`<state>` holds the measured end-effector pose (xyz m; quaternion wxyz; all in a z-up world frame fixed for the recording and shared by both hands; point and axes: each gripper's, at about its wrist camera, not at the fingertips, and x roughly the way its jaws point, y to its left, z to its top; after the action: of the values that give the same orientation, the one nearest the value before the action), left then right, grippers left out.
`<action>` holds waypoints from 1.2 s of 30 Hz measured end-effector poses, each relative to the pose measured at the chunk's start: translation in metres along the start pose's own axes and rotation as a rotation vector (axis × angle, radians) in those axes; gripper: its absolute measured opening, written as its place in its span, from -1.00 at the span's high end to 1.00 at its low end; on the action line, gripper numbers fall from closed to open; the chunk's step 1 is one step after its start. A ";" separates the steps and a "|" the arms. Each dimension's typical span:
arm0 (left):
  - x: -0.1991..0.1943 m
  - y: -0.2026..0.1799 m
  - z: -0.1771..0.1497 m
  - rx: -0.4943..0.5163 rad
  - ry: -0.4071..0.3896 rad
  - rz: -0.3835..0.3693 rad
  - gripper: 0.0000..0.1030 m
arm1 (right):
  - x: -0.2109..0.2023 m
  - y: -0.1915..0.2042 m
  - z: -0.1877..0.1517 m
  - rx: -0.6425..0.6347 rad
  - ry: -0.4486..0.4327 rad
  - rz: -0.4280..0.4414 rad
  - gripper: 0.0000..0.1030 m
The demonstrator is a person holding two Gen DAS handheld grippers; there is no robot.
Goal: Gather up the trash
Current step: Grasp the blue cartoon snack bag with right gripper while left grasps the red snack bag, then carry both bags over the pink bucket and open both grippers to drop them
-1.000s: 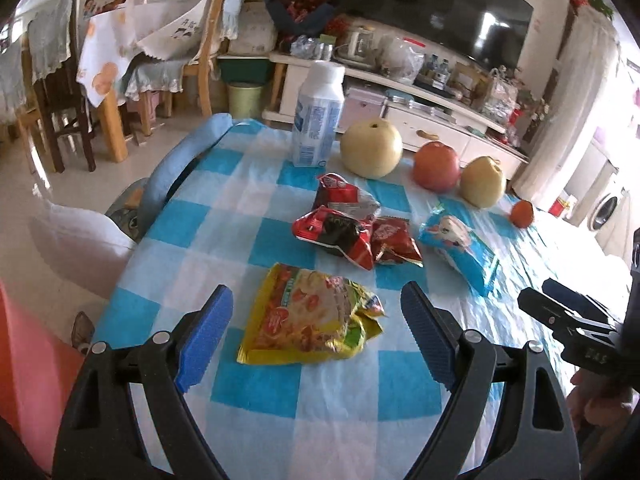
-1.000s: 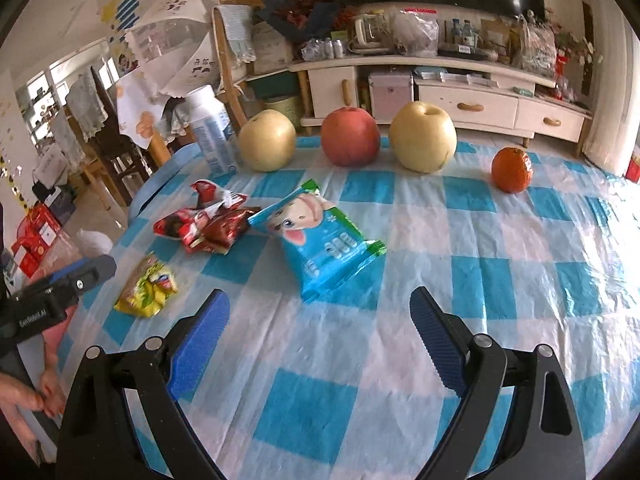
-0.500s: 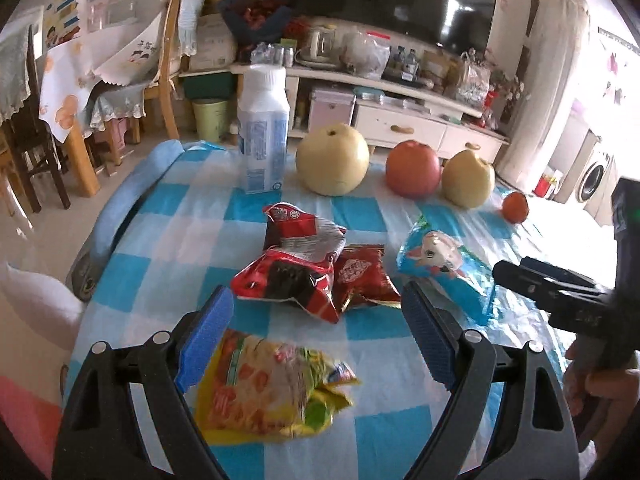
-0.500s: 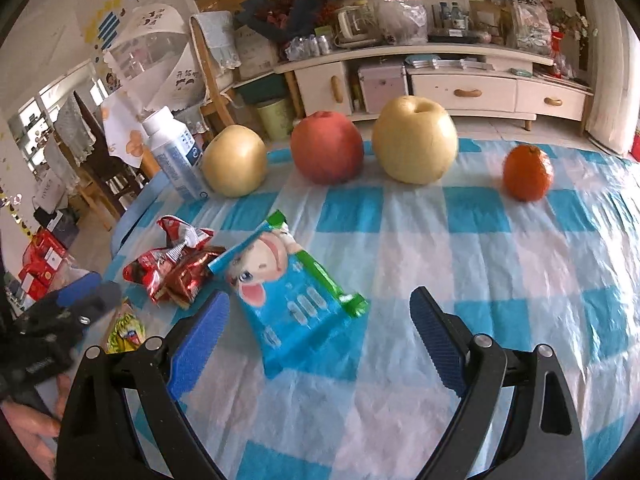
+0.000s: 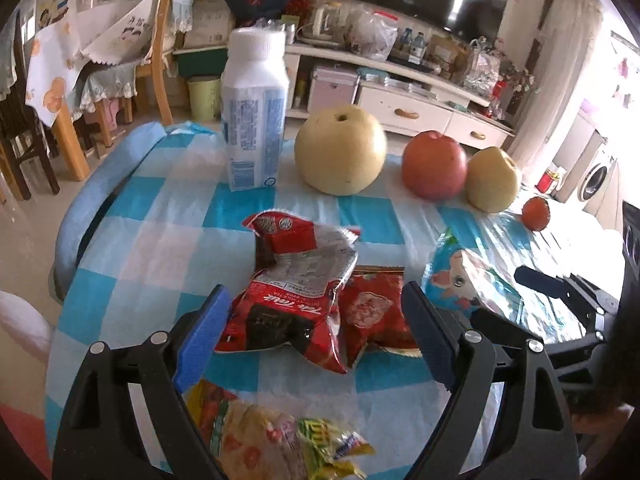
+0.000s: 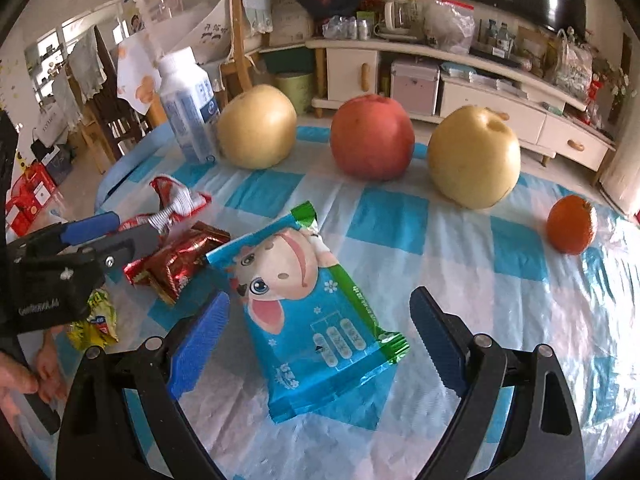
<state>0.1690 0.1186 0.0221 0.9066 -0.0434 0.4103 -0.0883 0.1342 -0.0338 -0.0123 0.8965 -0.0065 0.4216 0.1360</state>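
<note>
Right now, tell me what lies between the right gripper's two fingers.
In the right wrist view, the blue cartoon-print wrapper lies flat on the checked tablecloth between the open right gripper's fingers, neither finger touching it.

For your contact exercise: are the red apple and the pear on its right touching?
Apart. The right wrist view shows tablecloth and floor between the red apple and the pear.

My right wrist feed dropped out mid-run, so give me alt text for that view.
The open right claw frames a blue cartoon-print snack wrapper lying flat on the blue-checked tablecloth. Left of it lie crumpled red wrappers, with the left claw over them. Behind stand a white bottle, two yellow pears, a red apple and an orange.
</note>
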 end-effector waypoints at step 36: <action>-0.055 0.005 -0.051 -0.018 0.035 -0.025 0.26 | -0.037 0.031 -0.056 -0.076 0.008 0.068 0.03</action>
<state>0.0963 0.1344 0.0281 0.8977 -0.0551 0.4264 -0.0966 0.0621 -0.0200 -0.0169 0.8887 -0.0268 0.4197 0.1825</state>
